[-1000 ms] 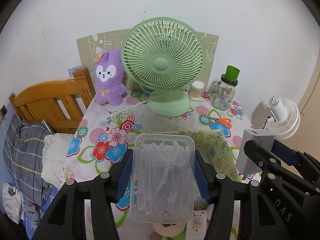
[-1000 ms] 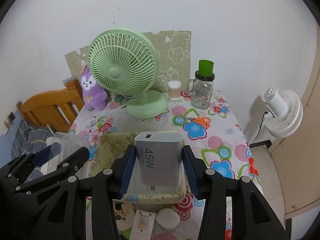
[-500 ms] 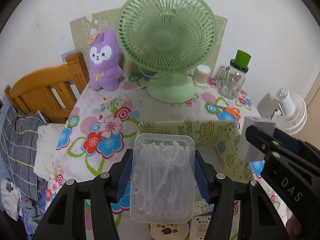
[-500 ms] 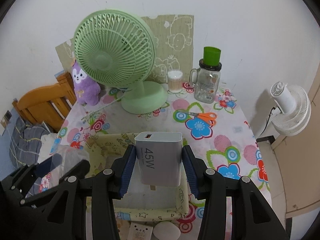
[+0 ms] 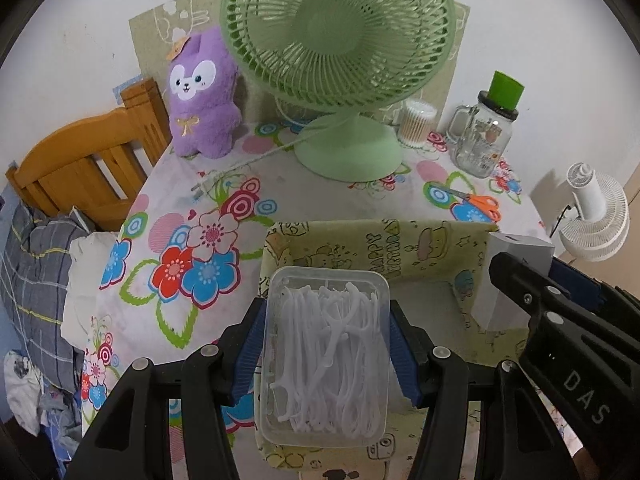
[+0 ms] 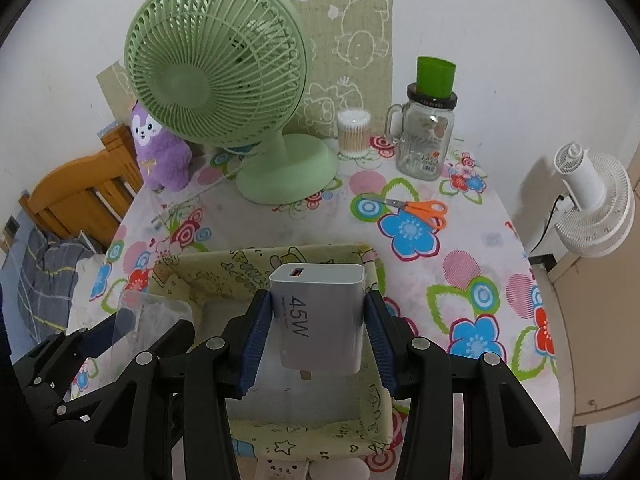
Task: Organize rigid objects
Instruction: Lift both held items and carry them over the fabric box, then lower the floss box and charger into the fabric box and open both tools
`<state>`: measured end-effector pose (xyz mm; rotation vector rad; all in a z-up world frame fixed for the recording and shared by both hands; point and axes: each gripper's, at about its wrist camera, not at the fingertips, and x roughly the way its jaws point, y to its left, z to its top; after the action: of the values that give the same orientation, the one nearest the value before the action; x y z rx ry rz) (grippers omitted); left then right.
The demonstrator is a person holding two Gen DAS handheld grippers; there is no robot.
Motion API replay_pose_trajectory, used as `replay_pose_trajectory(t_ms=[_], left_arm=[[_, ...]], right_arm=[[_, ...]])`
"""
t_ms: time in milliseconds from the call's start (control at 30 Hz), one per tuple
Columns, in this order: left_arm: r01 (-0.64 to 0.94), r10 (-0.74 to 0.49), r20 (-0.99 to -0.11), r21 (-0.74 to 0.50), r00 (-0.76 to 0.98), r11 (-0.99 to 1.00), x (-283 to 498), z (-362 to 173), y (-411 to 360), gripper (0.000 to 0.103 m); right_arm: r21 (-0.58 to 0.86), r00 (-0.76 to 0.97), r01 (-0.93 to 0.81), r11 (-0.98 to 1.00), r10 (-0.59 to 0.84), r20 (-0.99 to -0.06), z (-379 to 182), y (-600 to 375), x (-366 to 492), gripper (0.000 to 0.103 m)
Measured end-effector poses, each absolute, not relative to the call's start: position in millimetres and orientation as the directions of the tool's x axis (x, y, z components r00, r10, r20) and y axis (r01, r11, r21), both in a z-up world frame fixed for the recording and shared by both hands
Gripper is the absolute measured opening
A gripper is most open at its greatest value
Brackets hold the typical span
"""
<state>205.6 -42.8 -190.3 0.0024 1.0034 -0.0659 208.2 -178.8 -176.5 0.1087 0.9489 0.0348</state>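
Observation:
My left gripper [image 5: 326,344] is shut on a clear plastic box of white floss picks [image 5: 326,356], held above the left part of a yellow cartoon-print fabric basket [image 5: 380,242]. My right gripper [image 6: 318,332] is shut on a white 45W charger [image 6: 320,312], hanging over the open inside of the same basket [image 6: 256,264]. In the left wrist view the charger [image 5: 508,272] and the right gripper [image 5: 532,296] show at the right edge. In the right wrist view the floss box [image 6: 148,312] and the left gripper [image 6: 132,344] show at the lower left.
On the flower-print tablecloth [image 6: 460,264] stand a green desk fan [image 6: 216,80], a purple plush toy [image 5: 202,96], a cotton swab jar [image 6: 353,130], a glass mug jar with green cap [image 6: 428,128] and orange scissors [image 6: 424,210]. A wooden bed frame [image 5: 80,168] lies left, a white fan [image 6: 592,200] right.
Both grippers have come down and forward toward the table with their loads. The basket now lies right under them, and the fan looks larger and nearer.

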Motion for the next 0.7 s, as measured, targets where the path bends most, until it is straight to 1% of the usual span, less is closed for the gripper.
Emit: replay_pose_trajectory(t_ms=[267, 433, 500, 633, 667, 700], left_arm=[[0.055, -0.041, -0.864, -0.016, 0.502, 0.998, 212, -200, -47, 0.061], [0.064, -0.027, -0.867, 0.006, 0.497, 0.998, 212, -203, -50, 0.06], [0.065, -0.022, -0.868, 0.012, 0.496, 0.998, 211, -203, -51, 0.061], [0.071, -0.041, -0.873, -0.007, 0.487, 0.997, 209, -202, -52, 0.068], [0.072, -0.04, -0.871, -0.006, 0.489, 0.997, 209, -201, -52, 0.07], [0.072, -0.036, -0.869, 0.0, 0.493, 0.997, 208, -199, -54, 0.073]], right_arm=[[0.105, 0.559, 0.021, 0.994, 0.076, -0.826, -193, -173, 220, 0.051], [0.116, 0.517, 0.033, 0.993, 0.082, -0.852, -206, -175, 227, 0.051], [0.11, 0.531, 0.037, 0.993, 0.074, -0.844, -206, -176, 226, 0.051], [0.063, 0.567, 0.016, 0.998, 0.043, -0.822, -198, -172, 226, 0.052], [0.056, 0.568, 0.016, 0.998, 0.037, -0.822, -198, -172, 226, 0.055], [0.053, 0.569, 0.016, 0.998, 0.035, -0.822, -197, -172, 225, 0.062]])
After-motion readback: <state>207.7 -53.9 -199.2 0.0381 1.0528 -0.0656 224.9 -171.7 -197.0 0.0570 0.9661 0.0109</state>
